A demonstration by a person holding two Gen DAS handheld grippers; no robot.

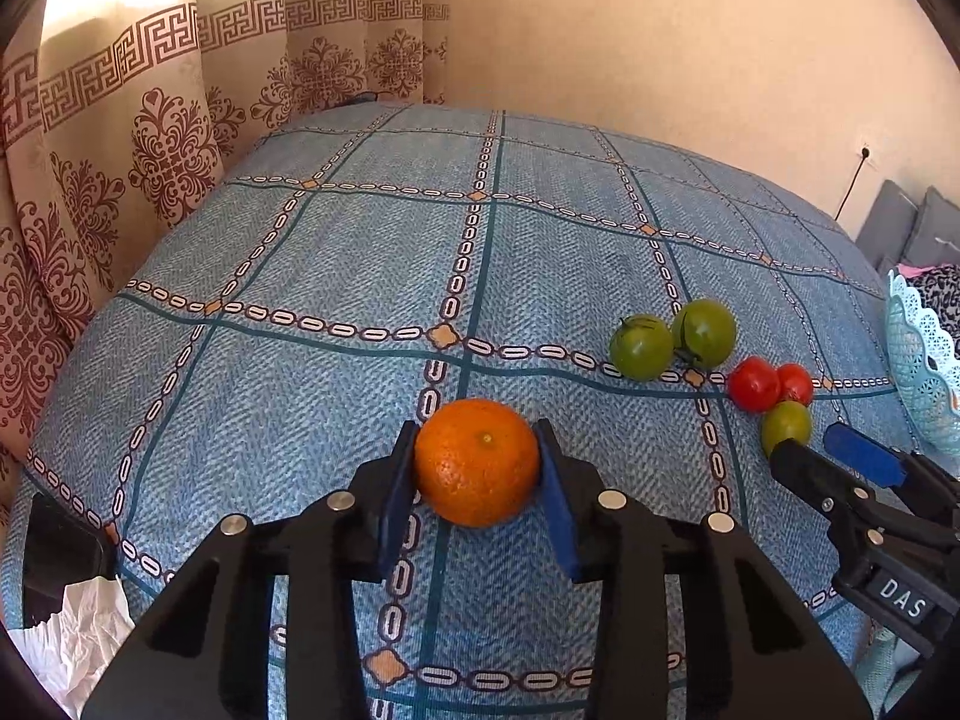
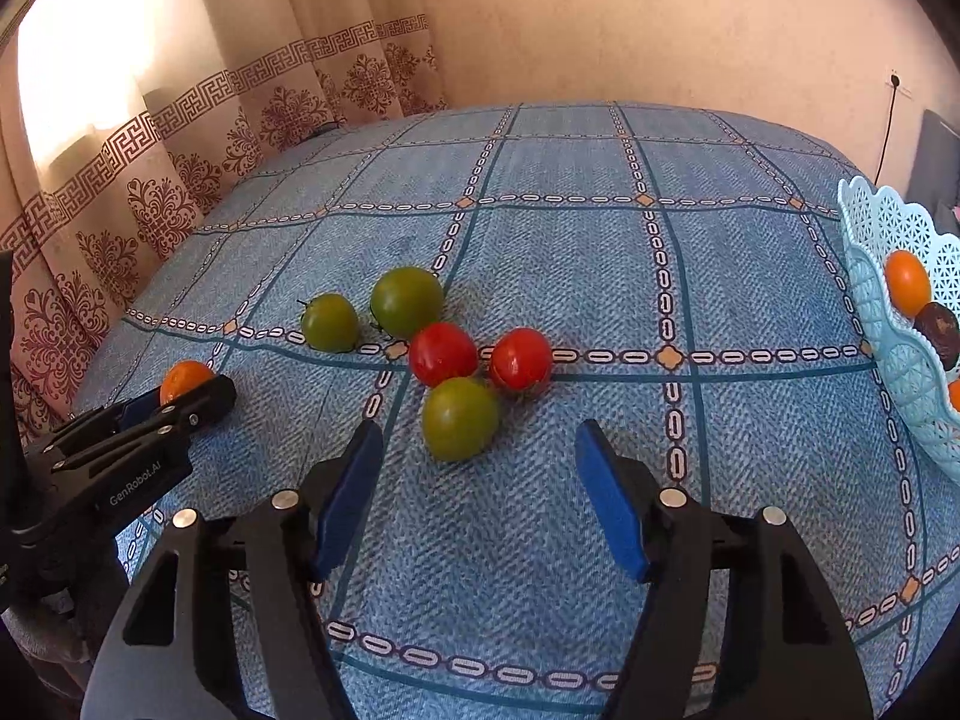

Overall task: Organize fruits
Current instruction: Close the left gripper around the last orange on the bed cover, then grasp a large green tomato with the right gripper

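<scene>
An orange [image 1: 477, 462] rests on the blue checked cloth [image 1: 360, 252], and my left gripper [image 1: 477, 457] is shut on it, one blue pad against each side. The same left gripper [image 2: 180, 397] and orange [image 2: 183, 378] show at the left of the right wrist view. My right gripper [image 2: 478, 429] is open, and a green tomato [image 2: 461, 417] sits just at its fingertips, touching neither pad. Behind that tomato lie two red tomatoes [image 2: 443, 354] [image 2: 521, 358] and two more green tomatoes [image 2: 329, 322] [image 2: 406, 301]. In the left wrist view, the right gripper [image 1: 810, 444] is at the far right.
A light blue lattice basket [image 2: 864, 228] stands at the right edge, holding orange fruits and a dark one. Patterned curtains [image 1: 150, 150] hang along the left. Crumpled white paper [image 1: 78, 642] and a dark object [image 1: 60, 546] lie at the near left corner.
</scene>
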